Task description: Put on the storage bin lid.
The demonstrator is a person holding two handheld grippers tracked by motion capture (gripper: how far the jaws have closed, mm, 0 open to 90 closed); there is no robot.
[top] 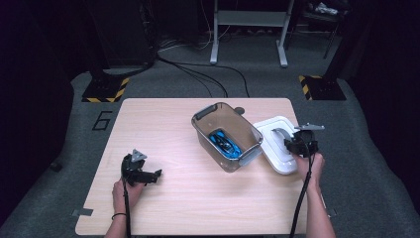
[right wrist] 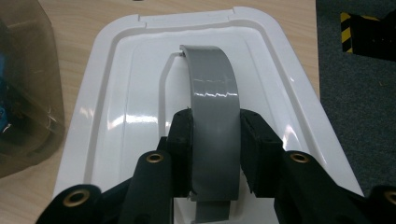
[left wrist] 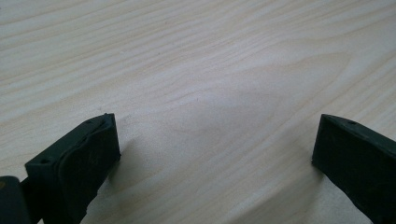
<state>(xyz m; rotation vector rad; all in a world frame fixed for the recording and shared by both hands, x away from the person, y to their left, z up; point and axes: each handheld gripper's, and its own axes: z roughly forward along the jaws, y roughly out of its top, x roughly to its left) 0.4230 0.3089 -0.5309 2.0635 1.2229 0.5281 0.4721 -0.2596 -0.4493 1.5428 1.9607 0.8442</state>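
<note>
now | right gripper (right wrist: 215, 154) clamps lid handle (right wrist: 212, 93) | left gripper (left wrist: 215, 158) jaws apart

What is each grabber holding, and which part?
The right gripper pinches the white lid by its grey handle, jaws on either side. The left gripper is open over the table, holding nothing.

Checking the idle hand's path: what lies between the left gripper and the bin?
Bare tabletop separates the left gripper from the bin, as the high view shows.
</note>
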